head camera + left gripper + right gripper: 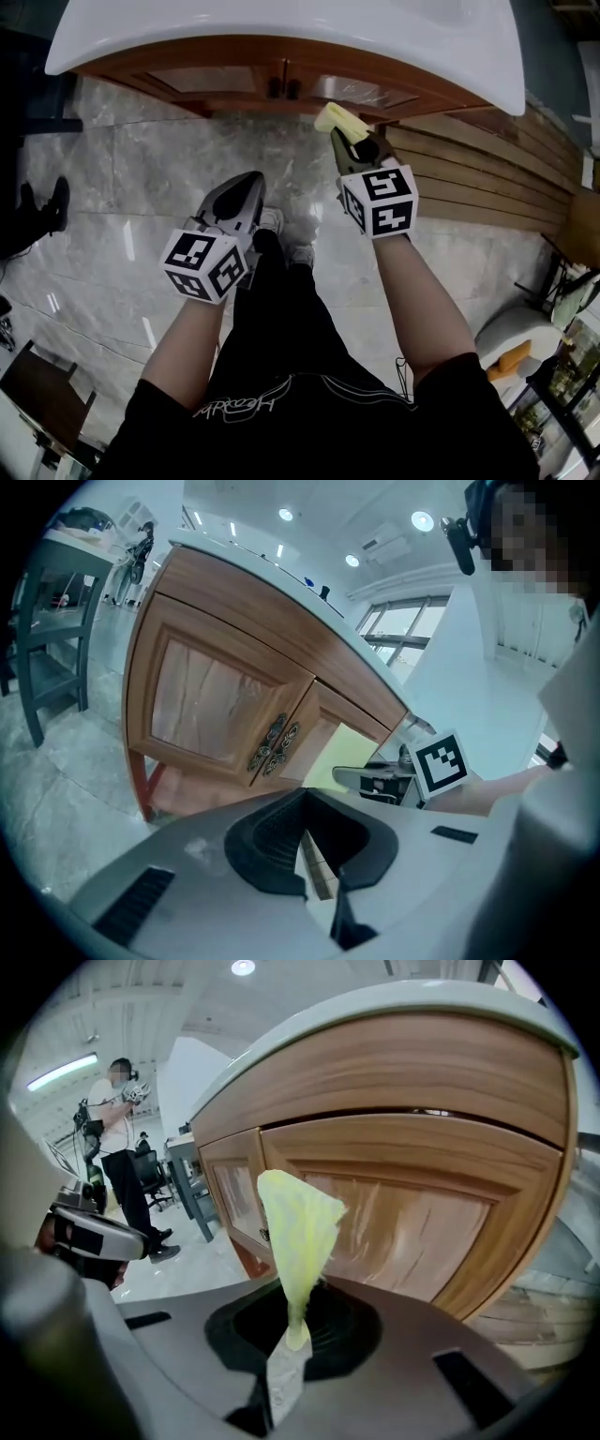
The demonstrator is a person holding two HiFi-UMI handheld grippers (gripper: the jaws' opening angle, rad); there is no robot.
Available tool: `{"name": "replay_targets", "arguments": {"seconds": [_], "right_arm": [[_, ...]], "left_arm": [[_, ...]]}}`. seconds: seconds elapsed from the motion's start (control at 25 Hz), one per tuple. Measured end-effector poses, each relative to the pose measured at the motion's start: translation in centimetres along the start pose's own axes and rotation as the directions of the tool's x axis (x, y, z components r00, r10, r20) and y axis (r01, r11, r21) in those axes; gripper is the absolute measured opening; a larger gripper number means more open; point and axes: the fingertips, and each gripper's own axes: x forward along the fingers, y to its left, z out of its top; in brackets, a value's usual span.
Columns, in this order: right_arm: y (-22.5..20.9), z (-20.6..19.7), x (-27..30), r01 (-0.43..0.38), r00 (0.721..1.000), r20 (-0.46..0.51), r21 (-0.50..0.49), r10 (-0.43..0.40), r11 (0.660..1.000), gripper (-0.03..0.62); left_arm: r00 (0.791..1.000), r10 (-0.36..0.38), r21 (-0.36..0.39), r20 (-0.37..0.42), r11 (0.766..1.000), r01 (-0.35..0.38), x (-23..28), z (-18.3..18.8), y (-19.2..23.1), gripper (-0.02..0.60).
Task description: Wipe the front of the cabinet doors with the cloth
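Note:
The wooden cabinet under a white countertop has two doors, a left door and a right door, with dark handles where they meet. My right gripper is shut on a yellow cloth, which stands up from its jaws close to the right door; I cannot tell if it touches. My left gripper hangs lower over the floor, shut and holding nothing, pointing toward the left door and the handles. The cloth also shows in the left gripper view.
Grey marble floor lies before the cabinet. Wooden slatted boards run along the right. A bystander's dark shoe is at the far left, a dark table at lower left, and a person stands farther off.

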Motion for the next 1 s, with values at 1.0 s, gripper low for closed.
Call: {"name": "replay_targets", "arguments": {"seconds": [1.0], "right_arm": [[0.5,0.5,7.3,0.018,0.999,-0.045,-0.053,-0.021,0.998,0.04]], "left_arm": [[0.999,-0.001,-0.009,-0.045,1.0,0.0,1.4,-1.9,0.9,0.006]]}}
